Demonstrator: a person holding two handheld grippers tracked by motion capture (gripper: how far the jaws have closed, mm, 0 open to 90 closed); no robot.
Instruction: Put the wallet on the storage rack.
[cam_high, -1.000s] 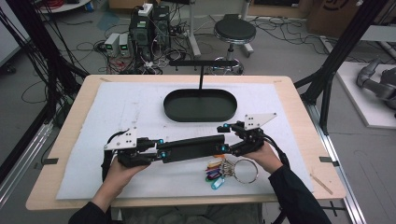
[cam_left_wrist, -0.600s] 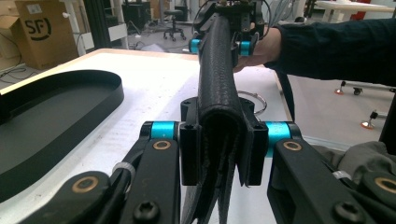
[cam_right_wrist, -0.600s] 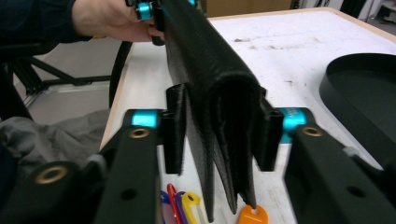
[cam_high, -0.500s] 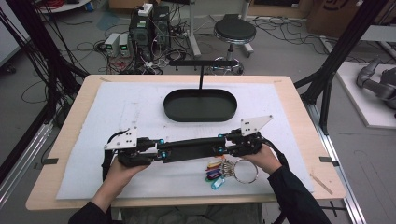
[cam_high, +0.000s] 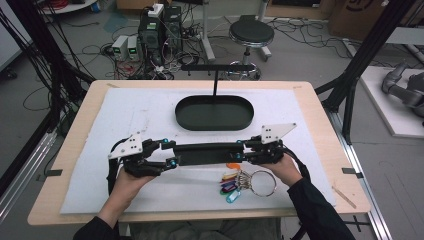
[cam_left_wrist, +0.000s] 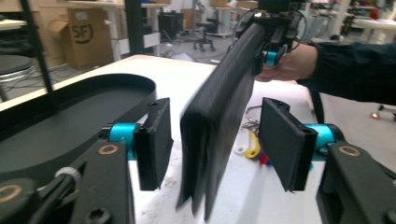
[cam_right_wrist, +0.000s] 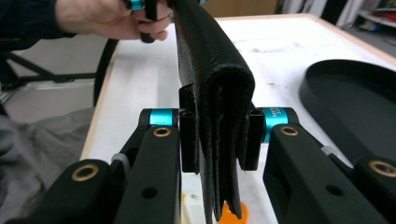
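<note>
In the high view the left gripper sits at lower left of centre, held in a hand that comes up from the bottom edge. Its jaws have just been opening and now stand spread on either side of the left end of the wallet, a long black folded piece lying level across the middle of the frame. In the left gripper view the wallet hangs between the two pads with a clear gap on each side, so nothing there presses on it; its near edge looks blurred, and I cannot tell how many layers it has.

Right of centre in the high view, the right gripper meets the other end of the wallet, with the other hand behind it. Its jaws have just been closing, and in the right gripper view the pads press on the wallet from both sides, pinching its folded edge upright between them.

Above the wallet, at upper centre of the high view, lies a black oval tray with a T-shaped stand behind it. Below the wallet's right half, at lower centre, a key ring with coloured tags lies on the white mat, just beside the right hand. The mat covers most of the table.
</note>
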